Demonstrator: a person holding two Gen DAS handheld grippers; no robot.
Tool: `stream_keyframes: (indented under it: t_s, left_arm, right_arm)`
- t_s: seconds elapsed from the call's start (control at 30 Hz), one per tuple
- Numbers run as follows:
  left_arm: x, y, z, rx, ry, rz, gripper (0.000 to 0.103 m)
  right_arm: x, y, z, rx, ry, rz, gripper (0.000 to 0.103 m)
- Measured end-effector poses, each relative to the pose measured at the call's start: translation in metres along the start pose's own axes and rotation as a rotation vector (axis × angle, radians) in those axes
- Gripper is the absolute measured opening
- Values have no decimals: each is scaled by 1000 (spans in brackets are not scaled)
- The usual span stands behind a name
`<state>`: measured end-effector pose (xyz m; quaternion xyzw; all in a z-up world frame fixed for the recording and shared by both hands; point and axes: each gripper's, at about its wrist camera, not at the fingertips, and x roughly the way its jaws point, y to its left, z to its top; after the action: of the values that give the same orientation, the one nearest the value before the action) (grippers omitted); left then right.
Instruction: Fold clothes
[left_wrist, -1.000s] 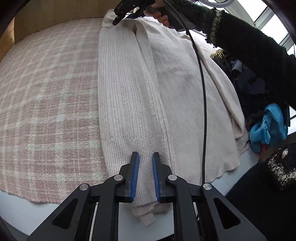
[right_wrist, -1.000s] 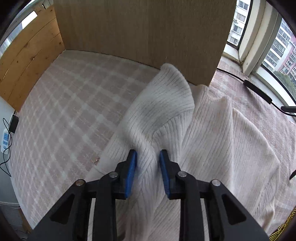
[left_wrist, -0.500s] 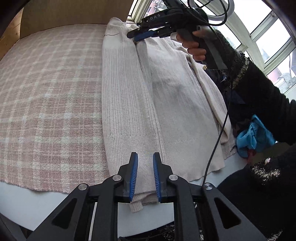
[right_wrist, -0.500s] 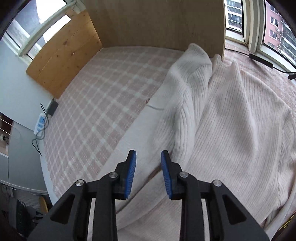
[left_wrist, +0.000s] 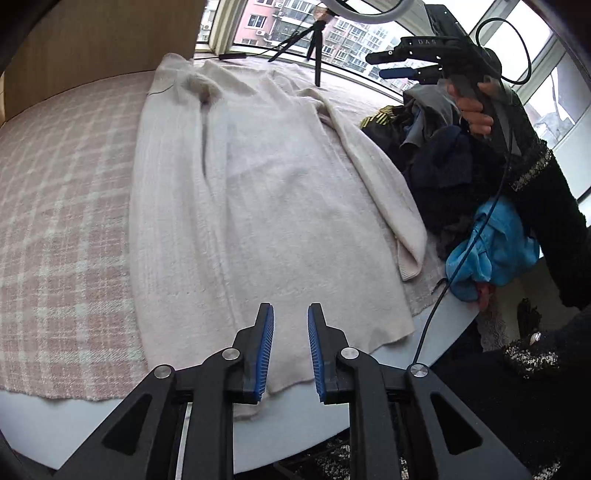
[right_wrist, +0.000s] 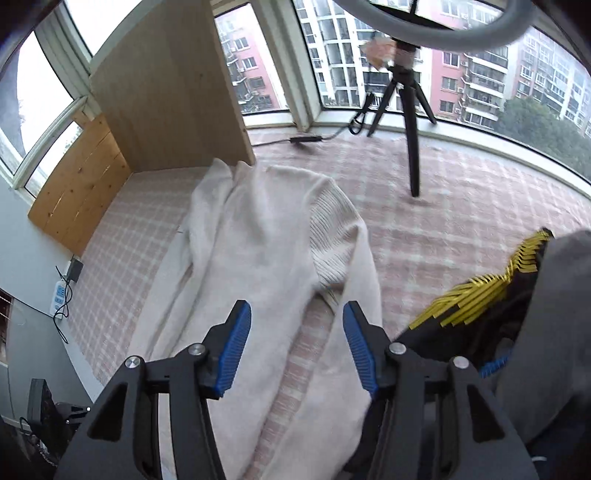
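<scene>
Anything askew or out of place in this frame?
The cream sweater is only half tidied: one sleeve lies folded over the body, the other sleeve trails loose toward the heaped clothes pile. Nothing looks damaged.

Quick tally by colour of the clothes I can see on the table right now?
Cream: 1, the ribbed knit cardigan spread flat on the checked cloth.
Blue: 1, a bright blue garment at the edge of the pile.
Black with yellow stripes: 1, a striped garment.
Grey: 1, a grey garment on top.
Navy or dark: at least 1, dark clothes, too tangled to separate.
Total: at least 5.
</scene>
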<state>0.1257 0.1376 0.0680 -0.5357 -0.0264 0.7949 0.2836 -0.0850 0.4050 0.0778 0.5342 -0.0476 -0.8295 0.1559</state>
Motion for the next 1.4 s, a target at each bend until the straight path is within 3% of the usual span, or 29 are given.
stream_keyframes:
  t_s: [0.1, 0.27, 0.47, 0.57, 0.63, 0.7, 0.8, 0.83, 0.97, 1.0, 1.1, 1.23, 1.33, 1.4]
  left_arm:
    - [16, -16, 18, 41, 22, -42, 19]
    - [31, -32, 24, 76, 70, -64, 21]
    - [25, -23, 15, 38, 75, -75, 21]
    - [16, -16, 8, 19, 55, -68, 21]
    - [7, -10, 1, 8, 33, -63, 21]
    - [-3, -2, -7, -14, 9, -66, 21]
    - [-20, 11, -19, -67, -25, -67, 21]
    - [-26, 16, -23, -85, -39, -72, 21]
    - [-49, 24, -40, -116, -95, -75, 21]
    - [-53, 25, -44, -117, -105, -77, 21]
    - [-63, 27, -57, -117, -118, -74, 22]
    - [-73, 30, -69, -129, -139, -67, 22]
    - [-77, 28, -74, -121, -153, -46, 22]
    - [-77, 25, -73, -98, -158, -18, 24]
  right_arm:
    - [17, -11, -47, 40, 86, 3, 51]
    - [43, 10, -119, 24, 207, 29, 51]
    - [66, 26, -155, -48, 255, -104, 52]
    - [65, 28, -157, -100, 234, -123, 49]
    - [62, 20, -155, -93, 221, -151, 13]
    - [55, -1, -149, 7, 220, -72, 5]
    - [27, -29, -133, 199, 159, 36, 4]
    - [14, -28, -126, 212, 124, 45, 4]
    - [-36, -7, -98, 211, -3, 85, 4]
    - [-43, 5, -91, 219, -20, 132, 4]
    - [-61, 54, -76, 133, -62, 170, 4]
    - [-60, 130, -82, -18, 0, 271, 4]
    - [-44, 155, -90, -127, 71, 202, 10]
    - [-35, 142, -90, -96, 74, 165, 16]
